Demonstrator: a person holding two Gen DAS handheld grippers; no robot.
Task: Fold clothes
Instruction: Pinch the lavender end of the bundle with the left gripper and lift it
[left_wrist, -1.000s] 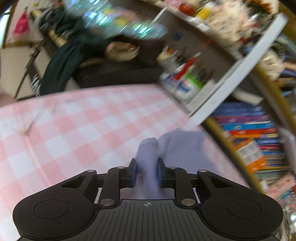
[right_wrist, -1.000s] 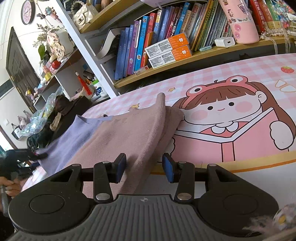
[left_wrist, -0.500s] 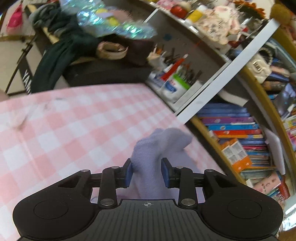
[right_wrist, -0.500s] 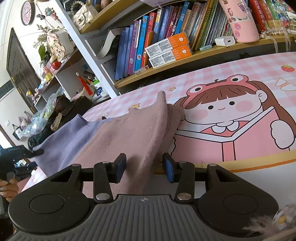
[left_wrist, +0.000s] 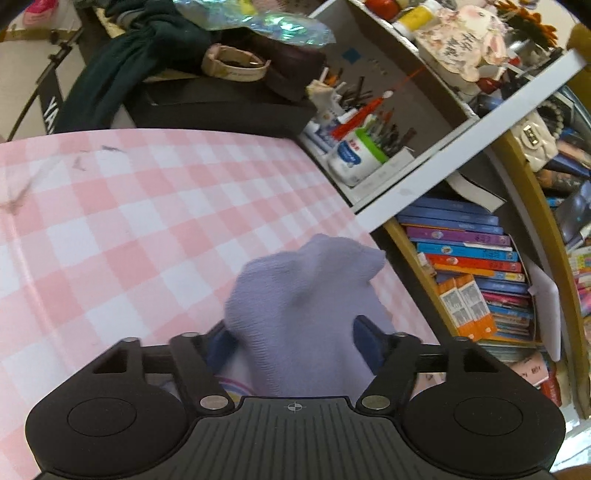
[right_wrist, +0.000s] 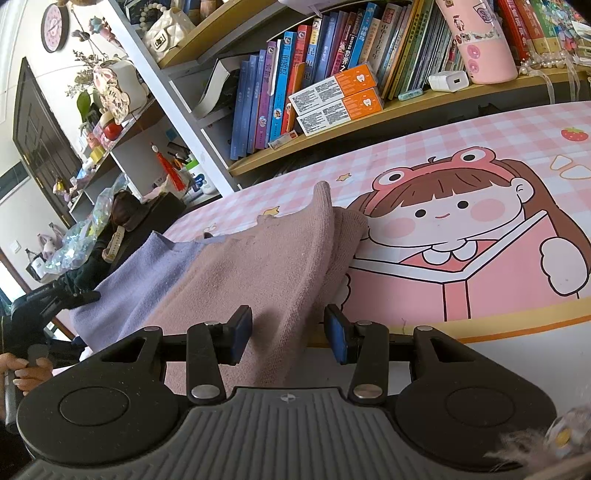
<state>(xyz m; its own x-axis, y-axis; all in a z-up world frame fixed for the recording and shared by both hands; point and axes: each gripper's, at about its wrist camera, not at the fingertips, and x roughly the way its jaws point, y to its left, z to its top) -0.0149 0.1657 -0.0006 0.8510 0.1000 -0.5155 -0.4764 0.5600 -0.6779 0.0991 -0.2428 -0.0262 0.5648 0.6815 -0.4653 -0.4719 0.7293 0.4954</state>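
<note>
Between the spread fingers of the left gripper (left_wrist: 293, 338) sits a bunched corner of the soft purple cloth (left_wrist: 306, 295), let go, just above the pink checked table (left_wrist: 129, 229). Between the right gripper (right_wrist: 288, 334) fingers, also apart, lies the dusty pink cloth (right_wrist: 273, 266). Neither is squeezed. If a gripper lifts now, the cloth may slip and the fold may flop open.

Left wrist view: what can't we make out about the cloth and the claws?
- Left claw: grip on the lavender cloth unclear; fabric covers the pads.
- Cloth's near end: hidden behind the claw body.
- Right claw: pads apart; contact with the pink cloth uncertain.
</note>
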